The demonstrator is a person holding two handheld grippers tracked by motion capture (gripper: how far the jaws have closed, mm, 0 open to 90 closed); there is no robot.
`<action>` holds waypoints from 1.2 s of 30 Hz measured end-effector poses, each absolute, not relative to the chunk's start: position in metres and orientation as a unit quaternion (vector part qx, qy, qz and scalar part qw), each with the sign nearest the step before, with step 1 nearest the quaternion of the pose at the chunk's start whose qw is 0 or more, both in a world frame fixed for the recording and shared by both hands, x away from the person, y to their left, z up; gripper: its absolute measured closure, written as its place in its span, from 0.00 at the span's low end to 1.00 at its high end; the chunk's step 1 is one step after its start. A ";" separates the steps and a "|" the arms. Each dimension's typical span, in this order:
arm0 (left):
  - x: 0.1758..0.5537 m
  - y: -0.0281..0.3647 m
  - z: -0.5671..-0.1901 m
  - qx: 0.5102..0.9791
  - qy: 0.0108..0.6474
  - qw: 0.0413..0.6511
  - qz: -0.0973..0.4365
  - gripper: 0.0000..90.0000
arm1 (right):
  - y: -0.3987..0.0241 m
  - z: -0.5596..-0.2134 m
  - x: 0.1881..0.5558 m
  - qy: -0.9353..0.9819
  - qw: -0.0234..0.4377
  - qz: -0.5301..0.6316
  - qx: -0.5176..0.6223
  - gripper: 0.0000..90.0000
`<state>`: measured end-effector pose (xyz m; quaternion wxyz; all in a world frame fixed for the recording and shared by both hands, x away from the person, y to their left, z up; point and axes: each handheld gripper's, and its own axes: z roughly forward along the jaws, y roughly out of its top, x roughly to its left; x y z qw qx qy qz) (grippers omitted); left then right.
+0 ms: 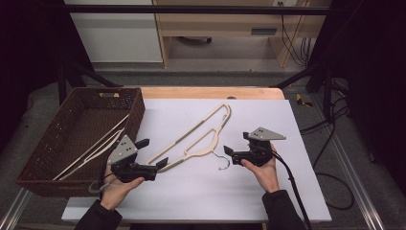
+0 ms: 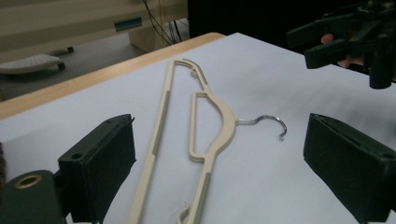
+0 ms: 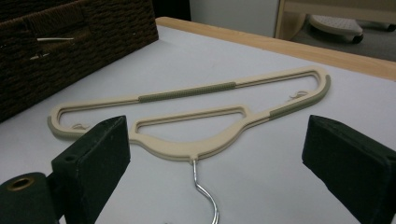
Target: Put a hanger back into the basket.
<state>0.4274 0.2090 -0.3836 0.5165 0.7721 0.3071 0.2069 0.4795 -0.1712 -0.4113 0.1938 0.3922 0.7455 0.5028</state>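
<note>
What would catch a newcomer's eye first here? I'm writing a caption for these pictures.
The cream hanger lying flat mid-table on the white sheet, its metal hook toward the person. Both grippers flank it with open fingers: the left gripper at its lower end, the right gripper beside the hook. At the table's left stands a dark woven basket holding more hangers.

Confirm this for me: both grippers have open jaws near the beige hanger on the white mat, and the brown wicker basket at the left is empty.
Wrong on one count: the basket is not empty. The high view shows a hanger in the basket. The rest holds: the left gripper and right gripper stand open by the beige hanger on the white mat.
</note>
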 end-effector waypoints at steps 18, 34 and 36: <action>0.431 0.204 -0.409 0.793 0.315 0.485 0.189 0.09 | -0.138 -0.438 0.503 0.783 0.174 0.448 0.394 0.28; 0.434 0.202 -0.414 0.798 0.319 0.478 0.182 0.10 | -0.120 -0.470 0.522 0.812 0.146 0.400 0.400 0.59; 0.434 0.201 -0.414 0.798 0.318 0.478 0.181 0.10 | -0.118 -0.473 0.523 0.814 0.146 0.393 0.402 0.64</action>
